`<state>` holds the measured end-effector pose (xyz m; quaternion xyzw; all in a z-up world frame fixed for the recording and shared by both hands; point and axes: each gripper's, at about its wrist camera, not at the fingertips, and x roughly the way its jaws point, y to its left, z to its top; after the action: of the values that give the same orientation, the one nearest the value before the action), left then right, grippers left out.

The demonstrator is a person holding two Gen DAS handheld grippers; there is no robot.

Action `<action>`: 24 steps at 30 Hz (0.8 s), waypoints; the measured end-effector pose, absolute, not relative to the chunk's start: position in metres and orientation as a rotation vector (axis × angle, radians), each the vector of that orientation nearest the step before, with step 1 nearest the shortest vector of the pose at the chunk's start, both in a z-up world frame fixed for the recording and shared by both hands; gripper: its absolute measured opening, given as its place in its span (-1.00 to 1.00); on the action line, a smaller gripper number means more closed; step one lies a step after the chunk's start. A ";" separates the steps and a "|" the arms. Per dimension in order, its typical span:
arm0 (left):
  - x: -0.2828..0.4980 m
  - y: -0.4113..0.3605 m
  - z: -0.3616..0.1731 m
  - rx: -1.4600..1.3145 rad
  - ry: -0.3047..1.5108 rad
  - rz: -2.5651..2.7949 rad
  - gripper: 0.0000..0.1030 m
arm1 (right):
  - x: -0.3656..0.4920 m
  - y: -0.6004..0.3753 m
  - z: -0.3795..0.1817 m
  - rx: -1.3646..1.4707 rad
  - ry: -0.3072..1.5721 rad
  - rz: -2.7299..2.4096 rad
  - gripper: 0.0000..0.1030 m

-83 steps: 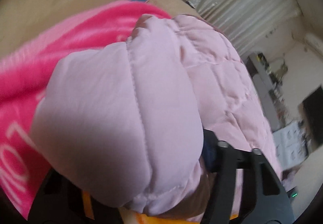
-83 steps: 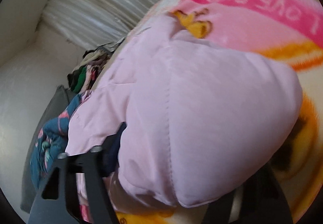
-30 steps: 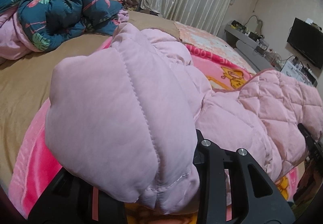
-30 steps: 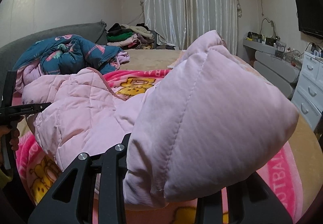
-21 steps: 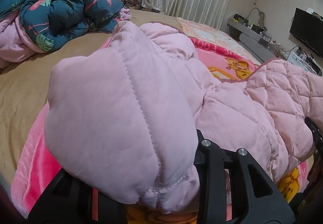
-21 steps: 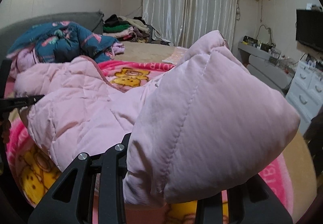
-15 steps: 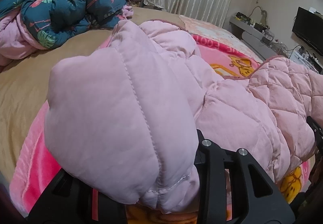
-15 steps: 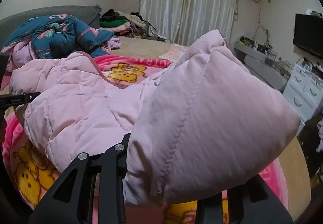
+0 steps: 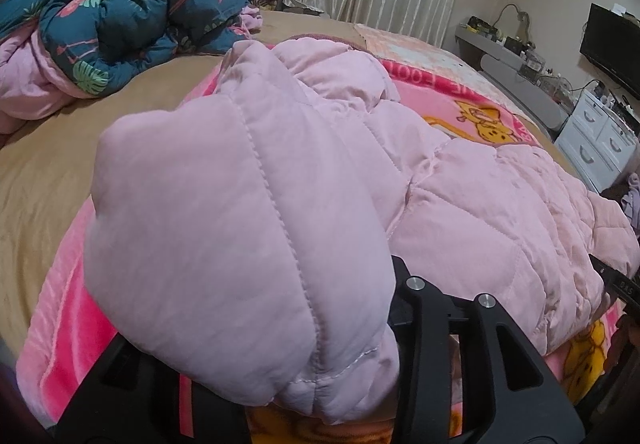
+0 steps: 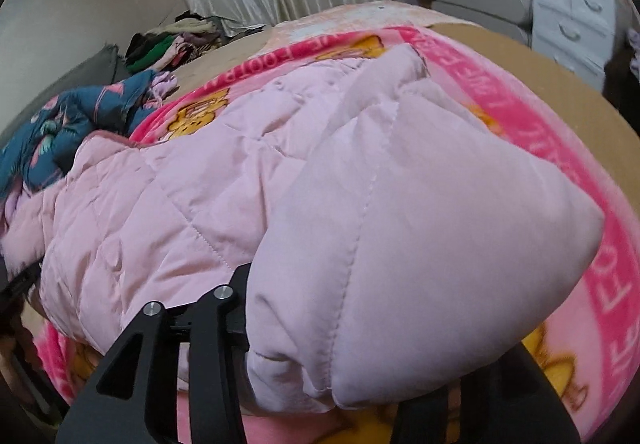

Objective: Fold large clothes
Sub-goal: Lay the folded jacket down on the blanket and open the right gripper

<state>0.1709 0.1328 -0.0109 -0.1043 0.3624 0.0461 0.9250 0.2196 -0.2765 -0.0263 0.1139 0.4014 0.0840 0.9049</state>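
A pale pink quilted jacket [image 9: 460, 203] lies spread across a bright pink cartoon blanket [image 9: 60, 324] on the bed. My left gripper [image 9: 260, 304] has a puffy corner of the jacket bulging up between its fingers; its jaws are opening, and the fabric still fills the gap. In the right wrist view the jacket [image 10: 180, 203] stretches away to the left. My right gripper [image 10: 380, 324] holds the opposite corner, which hides its right finger. Its jaws are opening too, with the padding still pressed between them. Both pairs of pads are covered by cloth.
A dark blue patterned duvet [image 9: 120, 23] is heaped at the head of the bed on the brown sheet [image 9: 40, 163]. A clothes pile [image 10: 172, 43] sits by the curtains. White drawers [image 10: 568, 23] and a television [image 9: 612, 43] stand to the right of the bed.
The right gripper has dropped and rolled, so the bed now tilts in its view and the jacket lies lower over the blanket. The left view has barely changed.
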 end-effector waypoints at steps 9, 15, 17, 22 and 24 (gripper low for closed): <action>0.167 0.134 -0.013 -0.232 0.754 0.088 -0.32 | 0.200 -0.295 -0.025 0.296 0.851 0.151 0.35; 0.162 0.142 -0.017 -0.279 0.753 0.072 -0.20 | 0.178 -0.300 -0.017 0.293 0.833 0.153 0.69; 0.159 0.146 -0.020 -0.309 0.751 0.069 -0.11 | 0.168 -0.299 -0.014 0.274 0.824 0.151 0.78; 0.149 0.160 -0.030 -0.390 0.753 0.065 0.29 | 0.146 -0.299 -0.010 0.248 0.799 0.140 0.91; 0.144 0.166 -0.034 -0.424 0.757 0.065 0.50 | 0.137 -0.299 -0.007 0.236 0.787 0.136 0.92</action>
<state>0.1437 0.1661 -0.0339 -0.2054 0.3666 0.0317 0.9069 0.1371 -0.2986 -0.0072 0.1145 0.3823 0.0659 0.9145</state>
